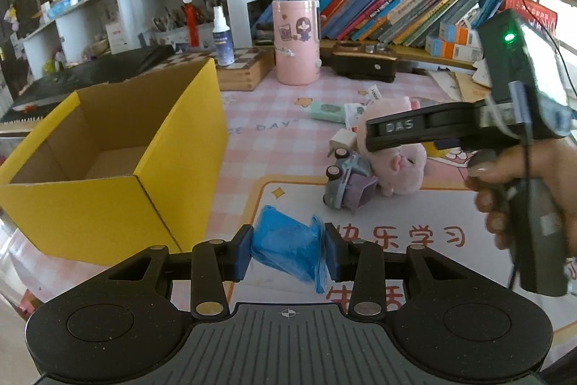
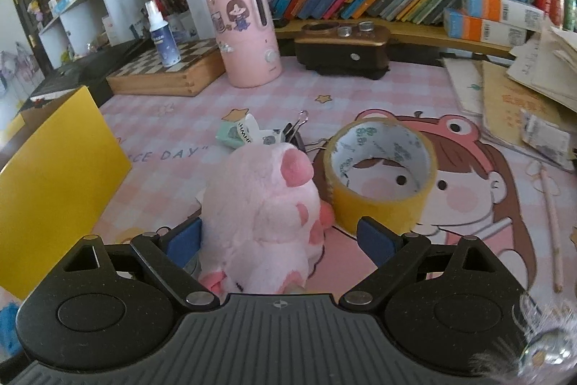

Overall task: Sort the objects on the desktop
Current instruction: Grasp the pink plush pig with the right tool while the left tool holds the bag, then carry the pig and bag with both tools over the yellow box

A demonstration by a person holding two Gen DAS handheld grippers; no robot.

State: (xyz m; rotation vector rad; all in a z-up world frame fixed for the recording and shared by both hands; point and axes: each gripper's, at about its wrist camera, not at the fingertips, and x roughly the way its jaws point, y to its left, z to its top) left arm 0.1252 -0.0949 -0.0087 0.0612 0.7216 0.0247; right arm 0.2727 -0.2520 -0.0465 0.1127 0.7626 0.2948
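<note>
My left gripper (image 1: 288, 253) is shut on a crumpled blue plastic bundle (image 1: 285, 246), held above the pink desk mat (image 1: 252, 147) just right of an open yellow cardboard box (image 1: 108, 204). My right gripper (image 2: 279, 237) stands open around a pink plush pig (image 2: 259, 204); the right pad (image 2: 375, 239) is clear of the plush, while the left pad sits at its edge. In the left wrist view the pig (image 1: 393, 168) lies against a small grey-purple toy car (image 1: 346, 184), with a finger of the right gripper (image 1: 396, 128) over it.
A yellow tape roll (image 2: 378, 168) stands right of the pig. Behind it lie binder clips (image 2: 294, 128) and a mint packet (image 2: 230, 134). A pink humidifier (image 2: 245, 35), a wooden chessboard box (image 2: 166, 74), a dark wooden box (image 2: 342, 51) and loose papers (image 2: 512, 103) line the back.
</note>
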